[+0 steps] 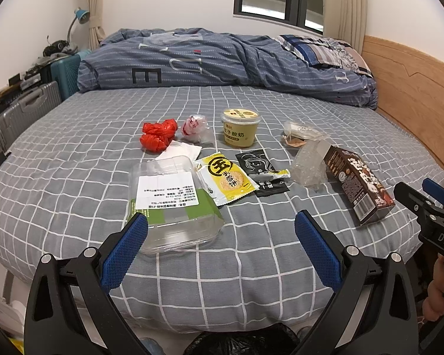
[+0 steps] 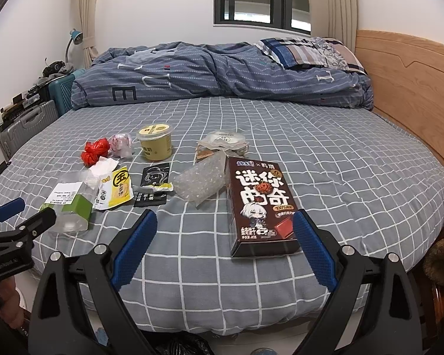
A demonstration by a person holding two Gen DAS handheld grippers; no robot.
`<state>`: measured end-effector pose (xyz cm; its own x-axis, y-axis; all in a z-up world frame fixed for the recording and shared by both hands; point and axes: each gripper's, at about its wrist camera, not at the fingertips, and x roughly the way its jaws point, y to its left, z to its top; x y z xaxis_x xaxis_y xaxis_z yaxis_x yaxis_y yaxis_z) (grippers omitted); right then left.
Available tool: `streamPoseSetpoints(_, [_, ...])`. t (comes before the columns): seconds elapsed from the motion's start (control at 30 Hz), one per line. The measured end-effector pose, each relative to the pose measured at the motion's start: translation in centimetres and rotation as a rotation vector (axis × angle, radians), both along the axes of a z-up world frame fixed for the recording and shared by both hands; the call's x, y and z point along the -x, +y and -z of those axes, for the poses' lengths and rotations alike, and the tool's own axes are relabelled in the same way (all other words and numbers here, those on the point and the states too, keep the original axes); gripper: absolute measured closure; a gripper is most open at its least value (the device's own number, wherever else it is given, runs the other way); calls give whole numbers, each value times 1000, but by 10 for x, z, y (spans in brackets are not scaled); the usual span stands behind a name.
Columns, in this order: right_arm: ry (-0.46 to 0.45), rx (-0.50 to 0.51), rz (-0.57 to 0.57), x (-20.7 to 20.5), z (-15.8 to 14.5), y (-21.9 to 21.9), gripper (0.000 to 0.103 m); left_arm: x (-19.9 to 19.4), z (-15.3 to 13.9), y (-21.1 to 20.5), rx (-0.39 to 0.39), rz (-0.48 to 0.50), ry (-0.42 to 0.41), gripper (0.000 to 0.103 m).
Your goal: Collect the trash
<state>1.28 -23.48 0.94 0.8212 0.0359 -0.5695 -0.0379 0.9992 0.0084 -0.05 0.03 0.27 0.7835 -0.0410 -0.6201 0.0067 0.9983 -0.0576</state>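
You hold both tongs spread wide and empty over the near bed edge: the left gripper (image 1: 221, 227) faces the clear plastic clamshell box (image 1: 174, 204), the right gripper (image 2: 224, 226) the brown cardboard snack box (image 2: 259, 204), so each is lined up for its nearest trash.

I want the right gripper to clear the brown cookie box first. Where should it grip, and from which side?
Probably across the near end of the brown cookie box, coming in from the bed's front edge. It lies flat, long axis pointing toward the right gripper, whose open jaws look wider than the box.
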Motion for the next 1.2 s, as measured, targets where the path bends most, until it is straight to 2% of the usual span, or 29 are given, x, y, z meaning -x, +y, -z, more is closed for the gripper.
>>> streamPoseSetpoints(0.3, [43, 16, 20, -22, -19, -28, 14, -13, -22, 20, -1, -5, 41, 6])
streamPoseSetpoints(0.5, [146, 33, 32, -54, -16, -50, 14, -33, -30, 46, -61, -47, 89, 6])
streamPoseSetpoints(0.7, [269, 11, 39, -85, 3, -66, 14, -54, -34, 71, -66, -86, 151, 6])
streamPoseSetpoints(1.03, [397, -19, 43, -119, 30, -73, 14, -92, -13, 78, -30, -122, 283, 6])
streamPoseSetpoints(1.2, [421, -7, 52, -132, 38, -74, 14, -113, 6, 71, -28, -132, 357, 6])
